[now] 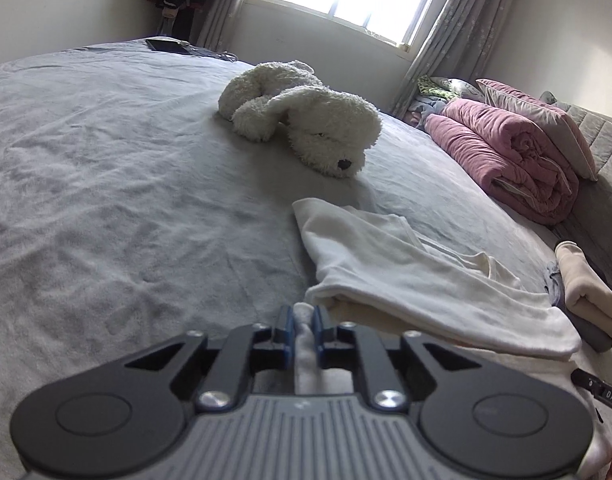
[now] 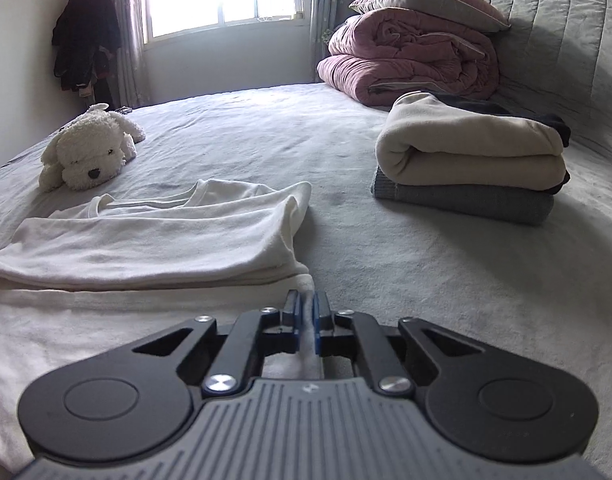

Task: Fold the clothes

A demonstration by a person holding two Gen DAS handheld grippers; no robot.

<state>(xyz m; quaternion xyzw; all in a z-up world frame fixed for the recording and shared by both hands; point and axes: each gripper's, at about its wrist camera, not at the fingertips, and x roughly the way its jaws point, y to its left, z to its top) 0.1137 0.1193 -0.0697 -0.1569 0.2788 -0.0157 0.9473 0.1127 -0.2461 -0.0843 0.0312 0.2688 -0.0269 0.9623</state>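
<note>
While half-folded on the bed (image 2: 346, 152), white shirt's (image 2: 154, 236) hem pinched inside both clenched grippers (image 1: 303, 322) (image 2: 305, 312).

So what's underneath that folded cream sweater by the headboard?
Under the cream sweater lies a folded grey garment, resting on the bed sheet. Something black pokes out behind it. Whether anything is tucked between the layers is hidden.
</note>
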